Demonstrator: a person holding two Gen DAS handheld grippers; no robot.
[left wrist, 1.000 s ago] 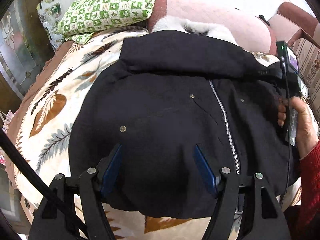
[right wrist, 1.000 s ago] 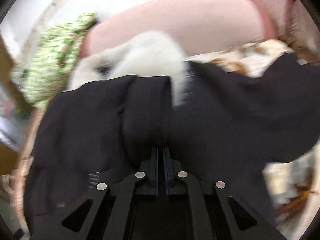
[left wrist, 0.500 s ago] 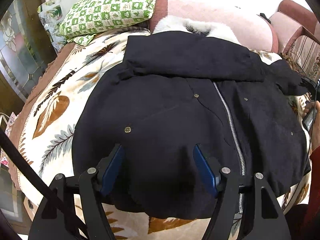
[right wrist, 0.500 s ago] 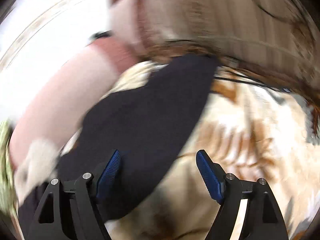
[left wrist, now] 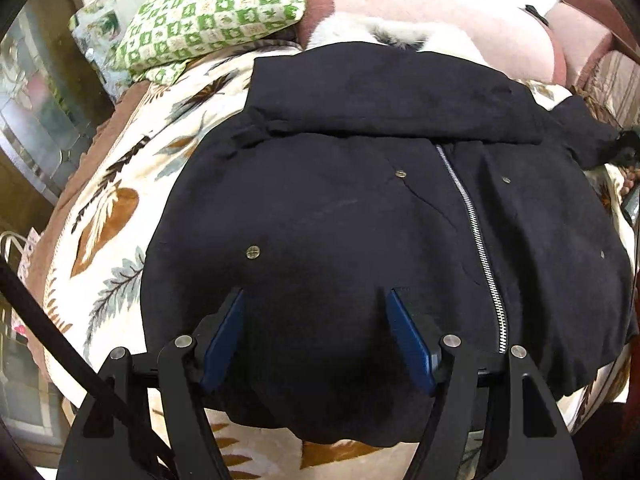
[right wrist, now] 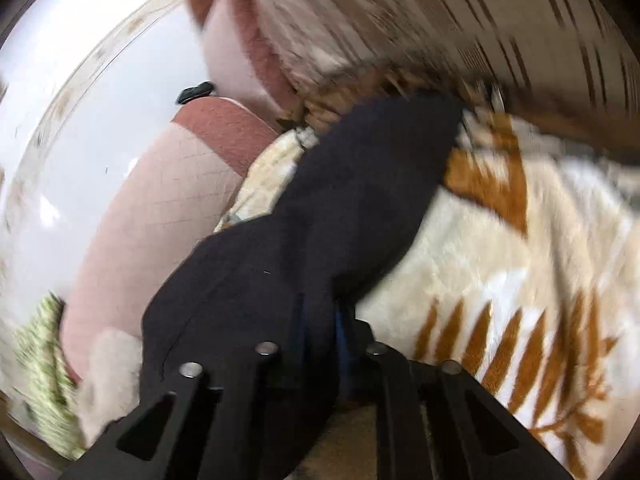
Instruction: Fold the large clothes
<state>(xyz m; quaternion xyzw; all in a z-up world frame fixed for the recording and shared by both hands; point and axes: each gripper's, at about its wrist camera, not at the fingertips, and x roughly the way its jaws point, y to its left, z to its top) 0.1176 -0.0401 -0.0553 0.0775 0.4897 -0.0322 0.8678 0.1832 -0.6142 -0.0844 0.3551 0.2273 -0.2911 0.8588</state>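
While the left tongs (left wrist: pixel 314 334) are hovering wide apart over the black coat (left wrist: pixel 360 208), the right tongs (right wrist: pixel 320 320) are closing on its sleeve (right wrist: pixel 360 200).

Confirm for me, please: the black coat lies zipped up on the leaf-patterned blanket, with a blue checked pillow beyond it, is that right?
Not quite: the pillow is green checked, not blue, as the left wrist view shows. The black coat does lie zipped up on the leaf-patterned blanket.
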